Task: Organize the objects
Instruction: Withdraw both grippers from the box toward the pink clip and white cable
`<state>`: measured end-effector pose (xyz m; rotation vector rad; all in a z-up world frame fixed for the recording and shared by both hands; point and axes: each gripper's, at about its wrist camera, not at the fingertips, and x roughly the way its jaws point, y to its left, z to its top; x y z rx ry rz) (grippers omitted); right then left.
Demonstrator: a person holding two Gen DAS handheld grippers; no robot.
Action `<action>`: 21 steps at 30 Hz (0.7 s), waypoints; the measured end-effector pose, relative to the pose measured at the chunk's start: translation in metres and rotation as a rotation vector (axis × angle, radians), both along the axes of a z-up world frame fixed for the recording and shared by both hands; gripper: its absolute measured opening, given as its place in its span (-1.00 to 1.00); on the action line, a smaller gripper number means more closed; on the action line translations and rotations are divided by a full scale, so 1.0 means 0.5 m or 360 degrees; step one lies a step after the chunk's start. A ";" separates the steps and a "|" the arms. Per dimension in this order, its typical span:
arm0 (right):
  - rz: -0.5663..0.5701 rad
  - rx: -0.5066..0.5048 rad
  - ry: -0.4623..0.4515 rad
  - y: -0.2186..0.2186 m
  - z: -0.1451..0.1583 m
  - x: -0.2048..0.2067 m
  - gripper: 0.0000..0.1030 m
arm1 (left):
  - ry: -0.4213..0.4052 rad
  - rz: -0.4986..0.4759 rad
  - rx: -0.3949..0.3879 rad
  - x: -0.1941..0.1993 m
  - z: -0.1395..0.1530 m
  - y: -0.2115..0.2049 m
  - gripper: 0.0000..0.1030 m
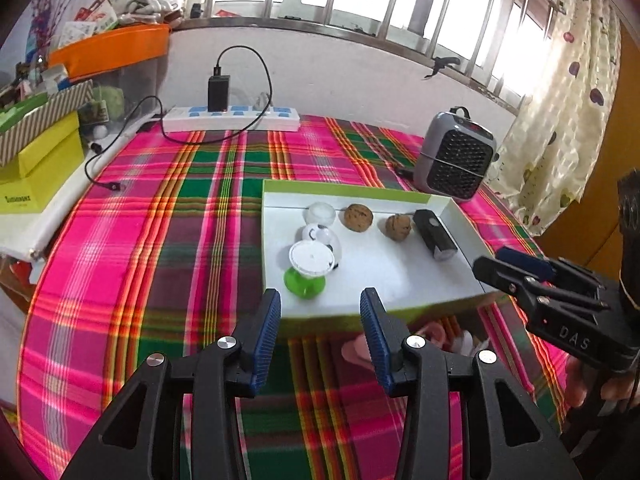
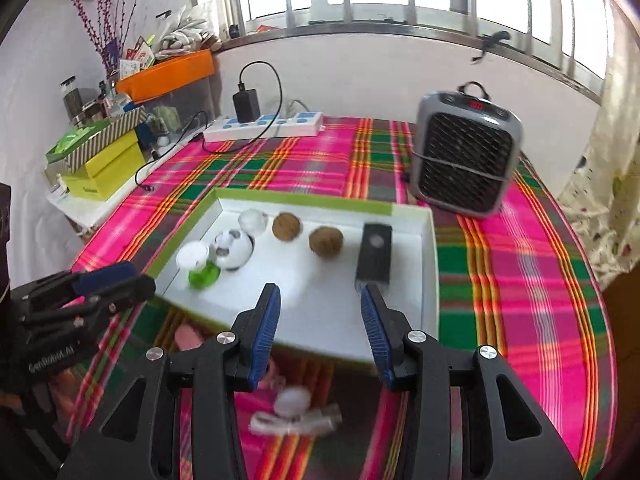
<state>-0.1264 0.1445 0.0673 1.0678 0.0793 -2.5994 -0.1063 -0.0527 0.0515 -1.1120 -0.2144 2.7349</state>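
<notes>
Two handheld grippers hover over a plaid-covered table [image 1: 160, 240]; the left gripper [image 1: 320, 304] and the right gripper [image 2: 320, 300] both stand with jaws apart, holding nothing. Ahead sits a white tray [image 2: 428, 264] with a green rim; inside lie two walnuts [image 2: 286, 227], a black rectangular device [image 2: 374, 254], a green-based container [image 2: 199, 265], a black-and-white ball [image 2: 233, 250] and a clear round piece [image 2: 252, 221]. Near the right gripper, outside the tray, a blurred white object [image 2: 294, 402] rests on the cloth; a grey fan heater [image 2: 466, 160] stands behind.
</notes>
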 end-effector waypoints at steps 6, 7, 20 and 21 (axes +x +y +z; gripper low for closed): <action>-0.0094 0.0035 -0.0010 0.017 -0.025 0.054 -0.05 | -0.0023 -0.0013 -0.0012 0.028 -0.006 0.013 -0.23; -0.0119 0.0037 -0.0016 0.020 -0.032 0.063 0.00 | -0.0040 -0.0025 -0.0004 0.030 -0.010 0.017 -0.23; -0.0229 -0.0006 -0.0129 0.034 -0.086 0.092 0.12 | -0.0164 -0.0017 0.0015 0.019 -0.034 0.064 -0.22; -0.0225 0.0001 -0.0134 0.031 -0.088 0.092 0.13 | -0.0168 -0.0013 0.0012 0.018 -0.035 0.066 -0.22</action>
